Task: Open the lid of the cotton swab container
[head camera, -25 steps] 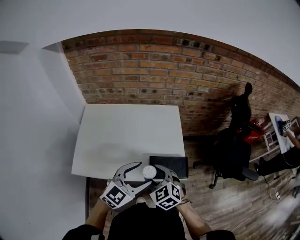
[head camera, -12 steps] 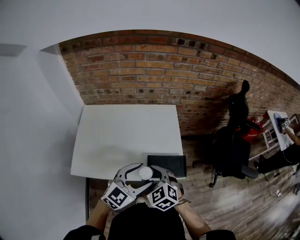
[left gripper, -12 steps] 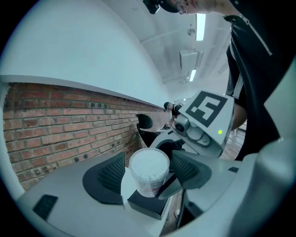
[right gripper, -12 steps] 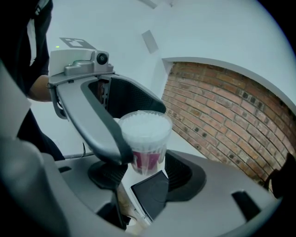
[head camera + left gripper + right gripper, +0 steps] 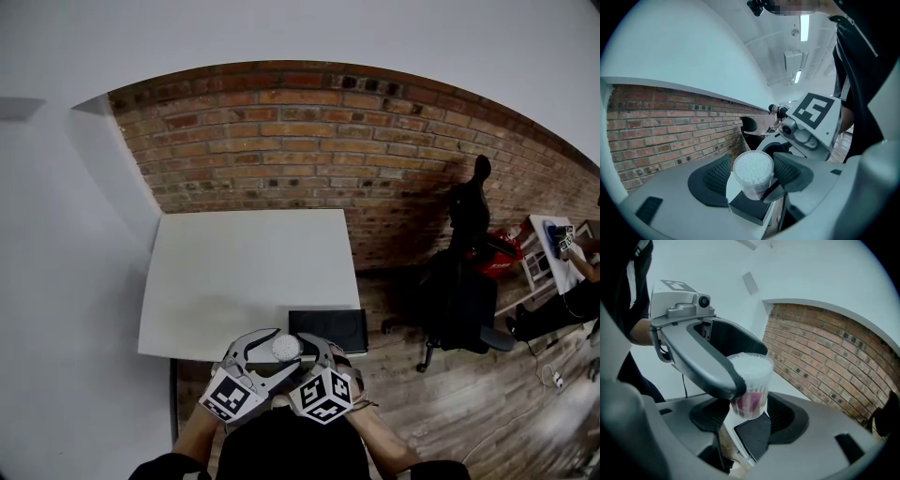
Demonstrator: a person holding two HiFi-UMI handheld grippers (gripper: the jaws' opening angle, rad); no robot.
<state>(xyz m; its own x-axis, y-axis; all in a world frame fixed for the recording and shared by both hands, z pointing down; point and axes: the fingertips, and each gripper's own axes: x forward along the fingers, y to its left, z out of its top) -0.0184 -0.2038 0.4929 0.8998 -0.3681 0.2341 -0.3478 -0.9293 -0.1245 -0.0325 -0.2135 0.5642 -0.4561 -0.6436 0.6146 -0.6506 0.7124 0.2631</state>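
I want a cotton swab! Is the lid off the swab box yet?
Not yet. Done: the left tool grips the cotton swab container near its top, and the right tool grips it lower down. In hand: it is held at the table edge. Left: the lid looks still on, so it needs pulling off.

cotton swab container (image 5: 755, 186) clear, swabs (image 5: 753, 167) white, label (image 5: 749, 401) pink; table (image 5: 244, 272) white; brick wall (image 5: 309, 141) red-brown; marker cubes (image 5: 322, 395) black-white squares.
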